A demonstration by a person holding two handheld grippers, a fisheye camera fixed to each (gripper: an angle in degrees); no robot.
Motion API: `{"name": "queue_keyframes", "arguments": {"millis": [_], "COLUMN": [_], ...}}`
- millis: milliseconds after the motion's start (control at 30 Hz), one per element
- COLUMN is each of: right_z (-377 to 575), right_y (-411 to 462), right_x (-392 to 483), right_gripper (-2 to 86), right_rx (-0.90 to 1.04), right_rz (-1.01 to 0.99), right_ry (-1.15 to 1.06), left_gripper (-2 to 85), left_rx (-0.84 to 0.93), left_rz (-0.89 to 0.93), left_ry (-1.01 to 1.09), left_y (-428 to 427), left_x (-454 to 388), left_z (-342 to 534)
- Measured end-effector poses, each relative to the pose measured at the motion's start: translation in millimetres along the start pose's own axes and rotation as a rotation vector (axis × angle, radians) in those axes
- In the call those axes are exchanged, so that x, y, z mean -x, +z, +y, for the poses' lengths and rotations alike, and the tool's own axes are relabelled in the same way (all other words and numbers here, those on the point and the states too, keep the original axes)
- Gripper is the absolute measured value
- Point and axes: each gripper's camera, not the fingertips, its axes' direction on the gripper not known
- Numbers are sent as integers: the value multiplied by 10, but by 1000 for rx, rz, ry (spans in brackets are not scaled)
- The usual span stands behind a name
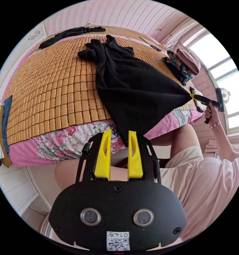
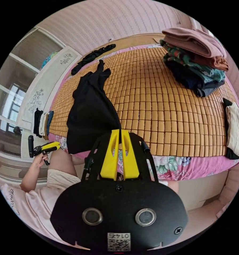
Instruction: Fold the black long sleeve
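Note:
The black long sleeve (image 1: 130,85) lies lengthwise on the bamboo mat, its sleeves bunched at the far end. Its near hem is lifted off the bed's edge and stretched between my two grippers. In the left gripper view, my left gripper (image 1: 119,132) has its yellow jaws apart; one hem corner hangs down between them and touches only the right-hand jaw. Out to the right, my right gripper (image 1: 194,96) pinches the other corner. In the right gripper view, my right gripper (image 2: 120,131) is shut on the black long sleeve (image 2: 90,114). A hand holds my left gripper (image 2: 57,144) beside the garment's low corner.
The bamboo mat (image 2: 156,101) covers a bed with a pink floral sheet (image 2: 178,164). A stack of folded clothes (image 2: 196,63) sits at the mat's far right, a cream folded piece (image 2: 237,127) at its right edge, and another black garment (image 2: 93,57) by the headboard. The person stands against the bed's near edge.

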Motion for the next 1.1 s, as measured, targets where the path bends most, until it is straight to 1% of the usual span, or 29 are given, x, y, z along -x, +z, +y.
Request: {"name": "queue_keyframes", "arguments": {"millis": [67,167,267,333,433,467,500,533,633,667,700,733,800,833,867,900,933,1000,1033,1100], "right_z": [46,135,233,297,410,474,544,570,663,689,720,732,780,794,822,855,874,993,1034,1232], "right_y": [101,198,244,259,275,237,150,100,-262,-468,-715,-847,-1459,-1630,-1981,-2347,-2523,-3282,-3469,-4153], "right_x": [-145,-322,-482,-578,-743,-782,-813,-834,-897,-896,-889,-886,-863,-848,-804,-730,-686,-416,-327,22], "right_gripper": [2,3,3,2,-1,-2,-3,-4,-4,-4,-3,-3,-1,-1,0,0,0,0,0,0], "right_rx": [28,48,59,67,96,85,47,31,-54,-101,-168,-203,-377,-428,-527,-621,-662,-803,-831,-938], "right_rz": [6,11,0,6,-19,-58,-109,-130,-235,-294,-377,-427,-668,-722,-819,-899,-928,-993,-985,-916], "right_ry": [16,34,45,45,38,8,-25,-30,-76,-108,-141,-156,-240,-269,-324,-396,-429,-599,-641,-800], "left_gripper": [108,109,109,100,72,27,1,-1,-8,-9,-9,-9,-10,-10,-10,-10,-10,-10,-10,-10], "left_rx": [15,62,197,209,215,213,183,155,-67,-220,-416,-511,-795,-855,-965,-1062,-1110,-1266,-1296,-1390], "left_rz": [23,-68,-117,-166,-169,-145,-82,-59,30,89,138,152,93,63,10,-5,0,20,20,33], "left_ry": [7,48,43,39,33,33,35,36,73,106,147,172,258,285,318,354,369,434,447,506], "left_y": [37,154,351,340,268,210,101,18,-654,-1068,-1575,-1844,-2903,-3150,-3606,-4017,-4209,-4894,-5046,-5585], "left_x": [-96,-264,-320,-349,-349,-336,-328,-332,-405,-446,-498,-528,-678,-729,-827,-918,-959,-1128,-1171,-1328], "left_z": [-29,-69,-97,-83,-16,21,77,112,345,481,648,734,1009,1073,1194,1308,1365,1580,1629,1806]}}
